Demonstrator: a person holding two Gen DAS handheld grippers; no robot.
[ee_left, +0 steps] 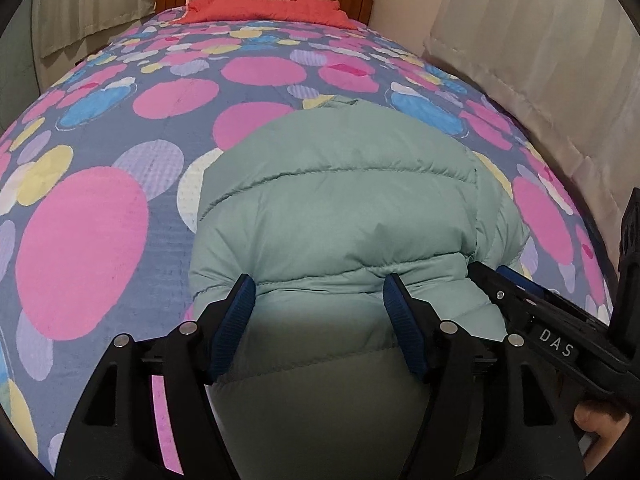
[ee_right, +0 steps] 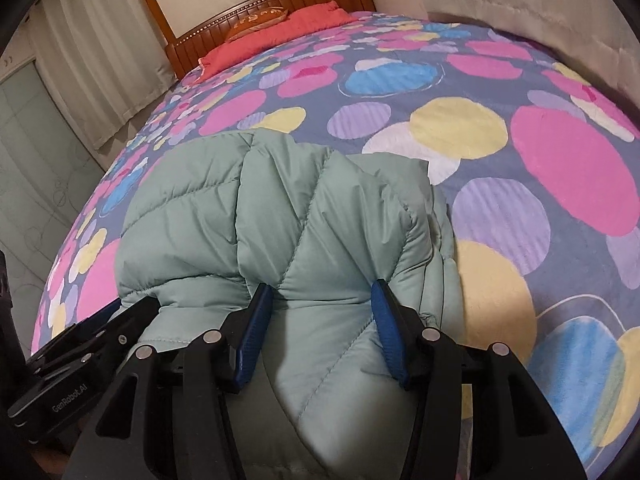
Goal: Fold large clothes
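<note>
My left fingers [ee_left: 318, 288] and right fingers [ee_right: 322, 296] each pinch a bunched fold of the pale-green quilted puffer jacket [ee_left: 340, 208] — it lies on the spotted bedspread [ee_left: 80, 220].

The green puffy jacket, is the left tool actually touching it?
Touching. In the left wrist view the left tool straddles the green puffy jacket, its blue pads pressing into the bunched fabric.
</note>
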